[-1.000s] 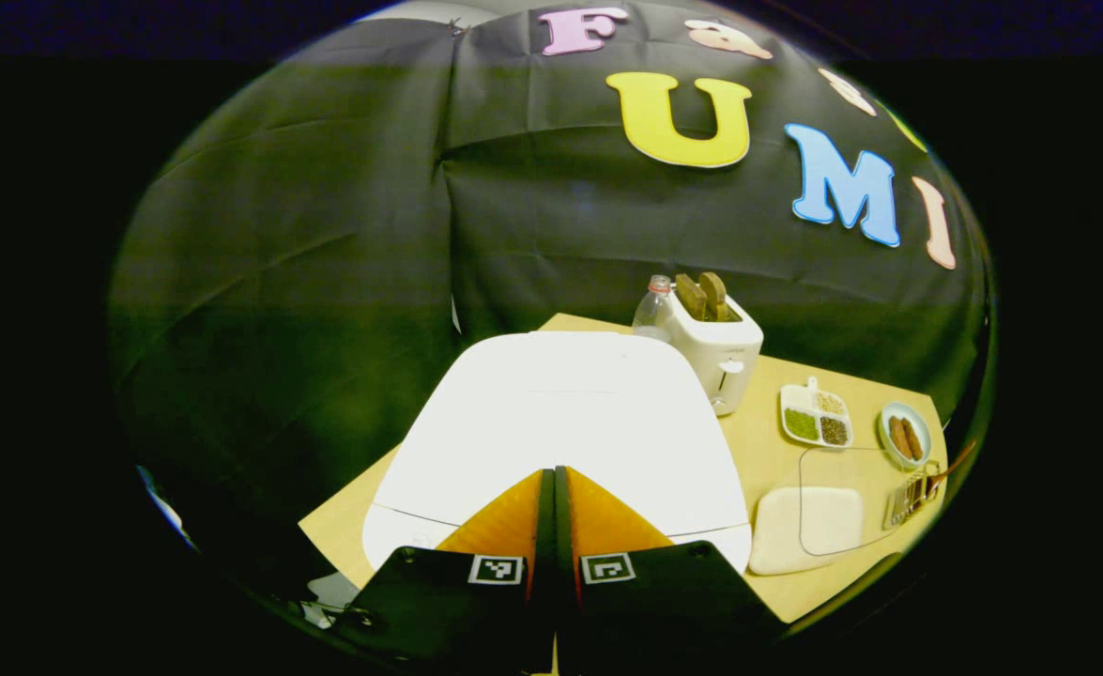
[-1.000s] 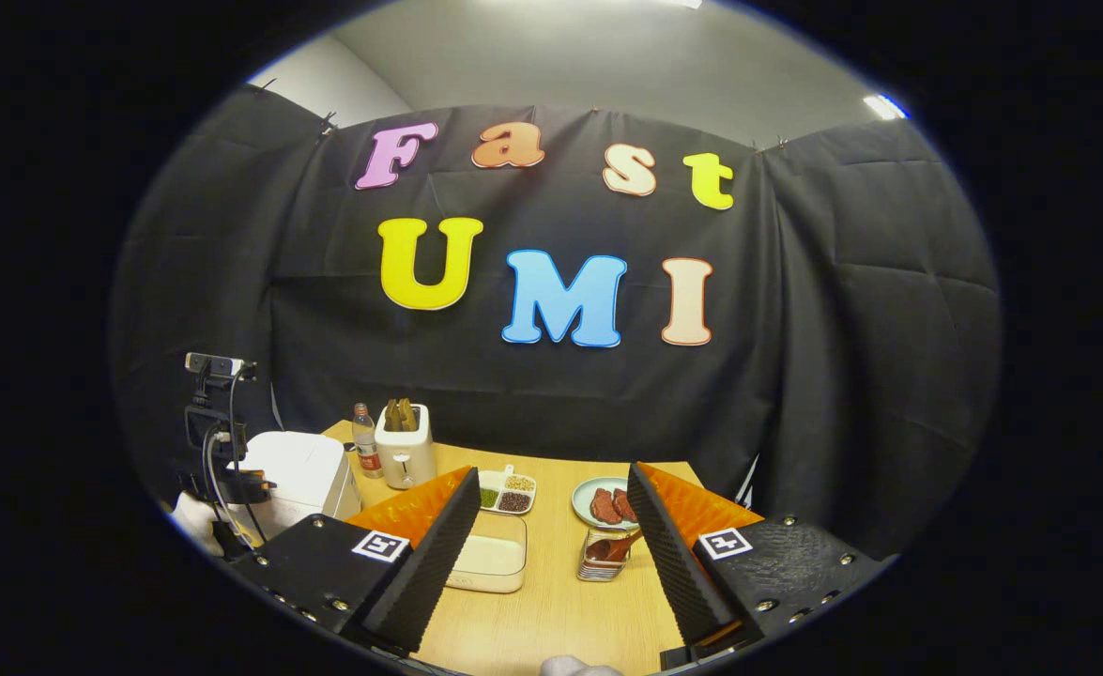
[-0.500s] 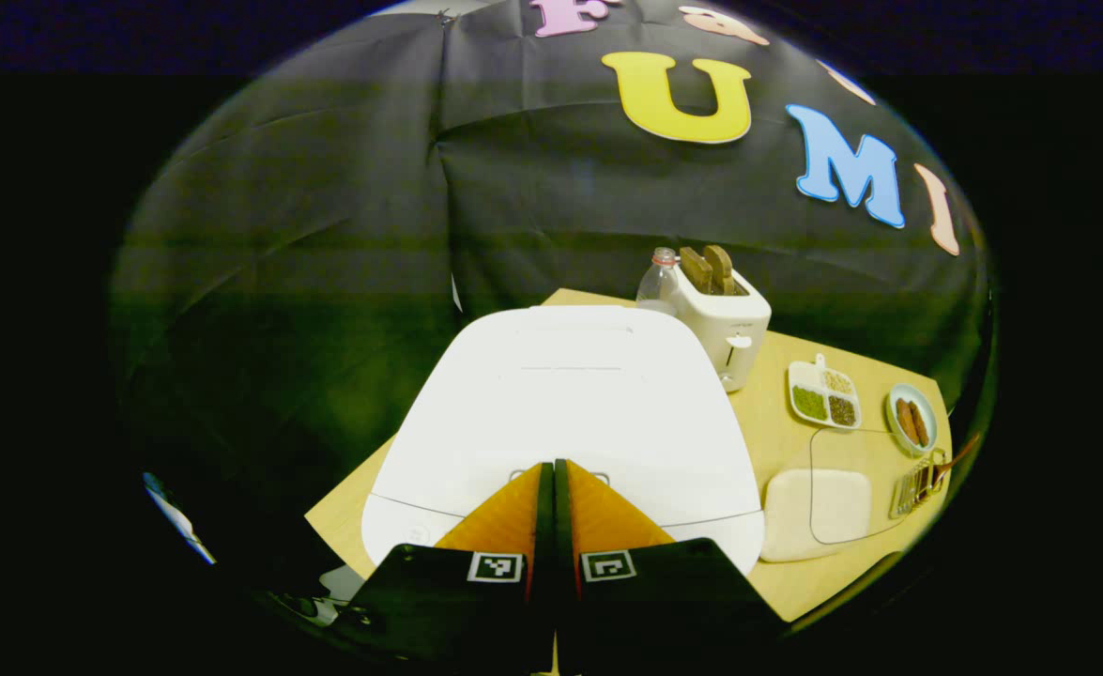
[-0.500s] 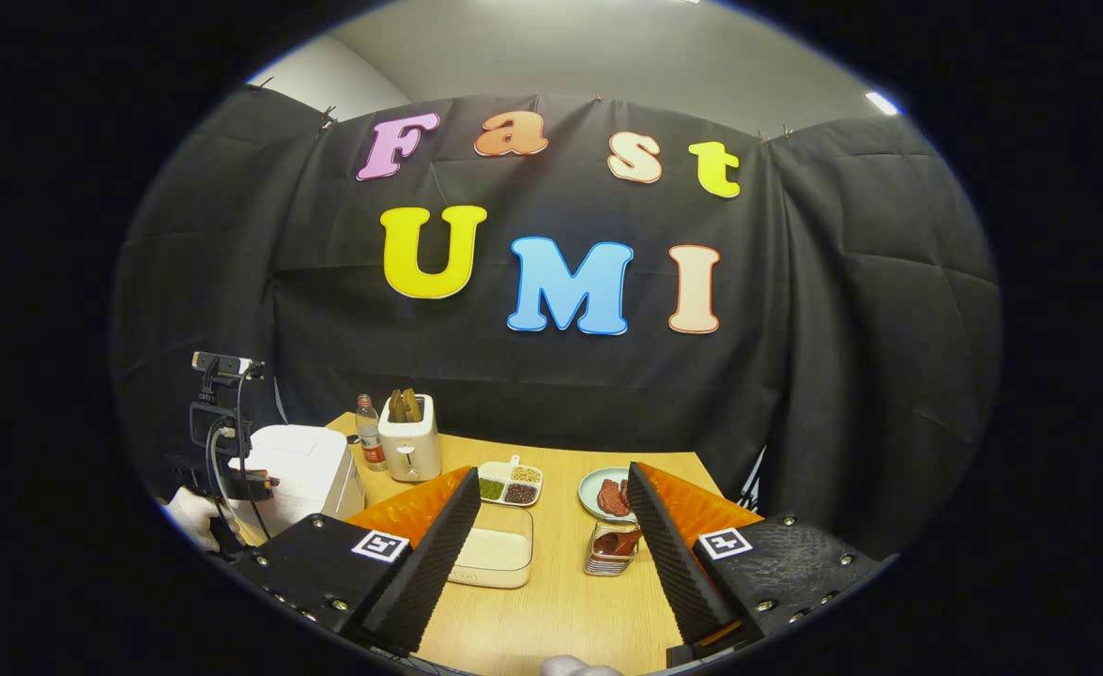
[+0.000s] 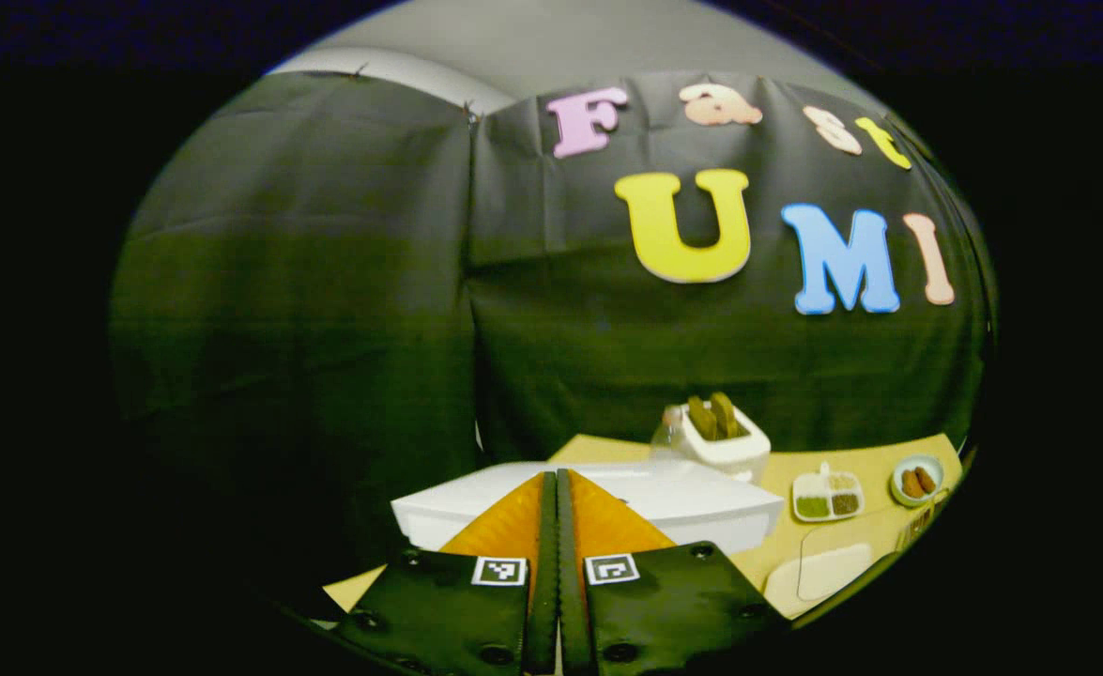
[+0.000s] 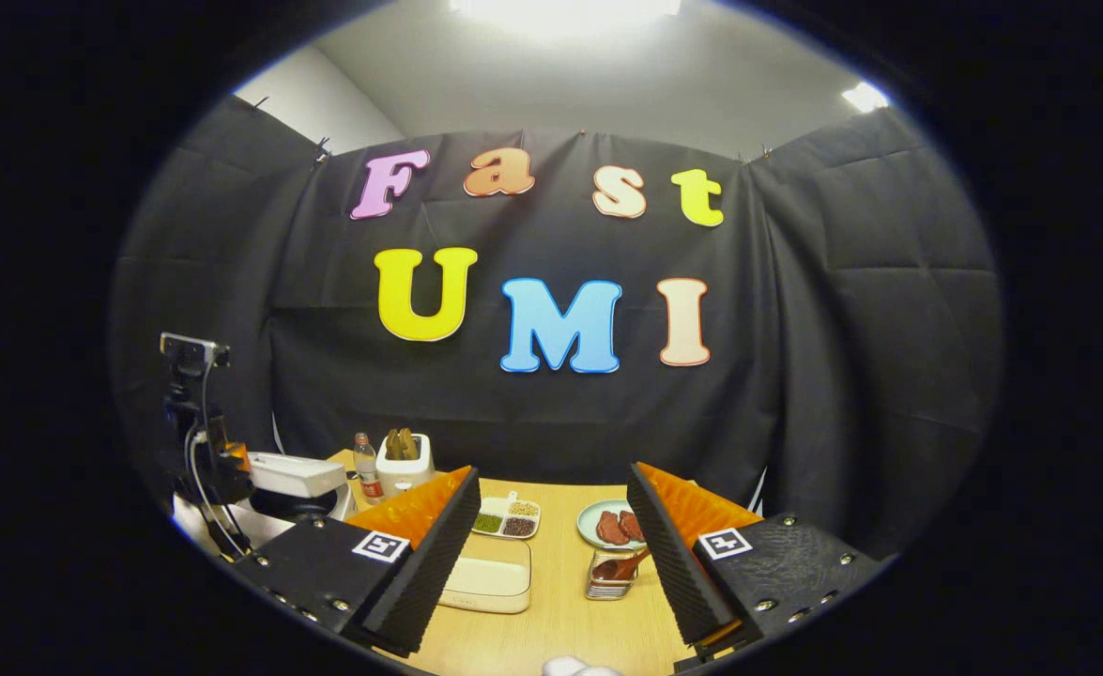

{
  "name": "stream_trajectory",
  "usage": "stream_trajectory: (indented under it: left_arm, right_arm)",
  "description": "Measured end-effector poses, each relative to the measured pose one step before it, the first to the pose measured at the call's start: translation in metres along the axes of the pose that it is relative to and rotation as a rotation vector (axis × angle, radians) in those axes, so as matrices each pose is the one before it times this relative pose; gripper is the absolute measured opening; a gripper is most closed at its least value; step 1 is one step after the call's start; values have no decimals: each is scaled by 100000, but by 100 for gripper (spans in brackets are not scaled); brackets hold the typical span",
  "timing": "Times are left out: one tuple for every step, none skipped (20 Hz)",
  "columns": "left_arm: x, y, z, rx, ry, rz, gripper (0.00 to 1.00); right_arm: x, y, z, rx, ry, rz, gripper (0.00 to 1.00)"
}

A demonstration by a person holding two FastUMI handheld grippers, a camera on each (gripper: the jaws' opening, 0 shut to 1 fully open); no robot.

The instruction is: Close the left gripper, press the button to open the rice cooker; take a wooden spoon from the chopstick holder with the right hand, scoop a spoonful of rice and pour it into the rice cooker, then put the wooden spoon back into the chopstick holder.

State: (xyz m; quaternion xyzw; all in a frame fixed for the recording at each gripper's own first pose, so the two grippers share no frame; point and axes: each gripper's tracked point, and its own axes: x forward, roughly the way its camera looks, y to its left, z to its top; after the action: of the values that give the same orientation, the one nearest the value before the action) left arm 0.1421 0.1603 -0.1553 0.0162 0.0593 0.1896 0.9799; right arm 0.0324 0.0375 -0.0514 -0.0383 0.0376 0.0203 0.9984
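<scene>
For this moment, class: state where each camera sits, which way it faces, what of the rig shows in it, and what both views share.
Left gripper view: rides the left claw, low at the rice cooker, facing the wall; its orange fingers meet at the bottom.
Right gripper view: rides the right claw, nearer the table's front edge, looking across it; its fingers stand wide apart.
Shared: rice cooker, toaster, divided dish, plate.

Your left tool (image 5: pixel 557 488) has orange fingers on black; the rice cooker (image 5: pixel 607 502) is white, the bench (image 6: pixel 560 620) pale wood.
</scene>
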Motion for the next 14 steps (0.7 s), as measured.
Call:
stream_trajectory:
  left_arm:
    - [-1152,-1002,2880,668,-6110,-2602,9]
    - [-1201,-642,2395,235,-5104,-1829,11]
    - [-1259,-771,2226,-1027,-4595,-4278,14]
    - [-1189,-1739,2094,-1732,-4603,-6399,31]
    - [-1116,-1665,1036,-1116,-1360,-4916,48]
    - [-1144,-1276,1041,-1135,1130,-3823,66]
    - [-571,-463,-222,-657,1198,-1486,83]
    - [-1361,-367,101,-774,322,-1018,100]
    - [-1444,-91,373,-1057,-345,-953,100]
    - [-1072,-144,585,-1026,-793,-512,100]
    - [-947,-248,600,-902,-1152,-1192,100]
    - [-807,-334,512,-922,-25,-1208,100]
    - [-464,-411,-148,-1142,513,-1537,100]
    - [-600,-460,-48,-1125,1225,-1434,100]
  right_arm:
    - [30,-2,-15,-475,-129,249,96]
    - [-63,-264,190,126,-116,-774,96]
    - [65,-159,261,1196,-868,-188,96]
    - [8,-108,-33,1175,-111,-411,96]
    - [44,-160,-94,610,393,-210,96]
    - [-30,-172,-203,315,261,-399,96]
    - [-95,-256,39,293,-77,-241,96]
    - [-64,-227,50,381,-563,-512,96]
    - [-95,-279,-4,250,-173,-276,96]
    - [-19,-241,-185,251,-241,-403,96]
    - [-25,-234,-137,228,-60,-220,96]
    - [-55,-303,-381,193,447,-471,96]
    - [21,-269,-339,294,339,-143,96]
    - [-35,-108,-284,569,364,-315,96]
